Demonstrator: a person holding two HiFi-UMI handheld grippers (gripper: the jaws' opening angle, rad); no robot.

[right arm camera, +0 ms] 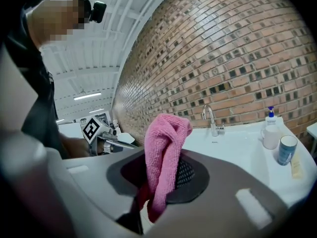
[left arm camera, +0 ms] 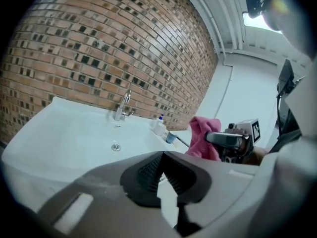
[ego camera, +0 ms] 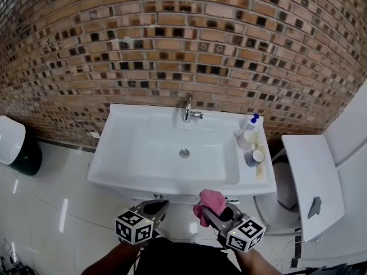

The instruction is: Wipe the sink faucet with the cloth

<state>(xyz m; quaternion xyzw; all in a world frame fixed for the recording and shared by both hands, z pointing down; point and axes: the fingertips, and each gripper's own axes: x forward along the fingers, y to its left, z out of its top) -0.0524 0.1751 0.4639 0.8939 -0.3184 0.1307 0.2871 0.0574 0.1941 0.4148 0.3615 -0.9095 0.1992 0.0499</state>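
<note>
A chrome faucet (ego camera: 188,111) stands at the back rim of a white sink (ego camera: 123,153), against the brick wall. My right gripper (ego camera: 210,212) is shut on a pink cloth (ego camera: 210,201), held in front of the sink's near edge, well short of the faucet. In the right gripper view the pink cloth (right arm camera: 163,157) hangs bunched between the jaws, with the faucet (right arm camera: 210,119) far beyond. My left gripper (ego camera: 157,207) hovers beside it, shut and holding nothing. The left gripper view shows the faucet (left arm camera: 123,105) and the cloth (left arm camera: 203,138).
A soap pump bottle (ego camera: 248,132) and a blue cup (ego camera: 255,156) stand on the sink's right ledge. A toilet with a white lid (ego camera: 312,182) is to the right. A dark bin with a white lid (ego camera: 14,145) sits on the floor at left.
</note>
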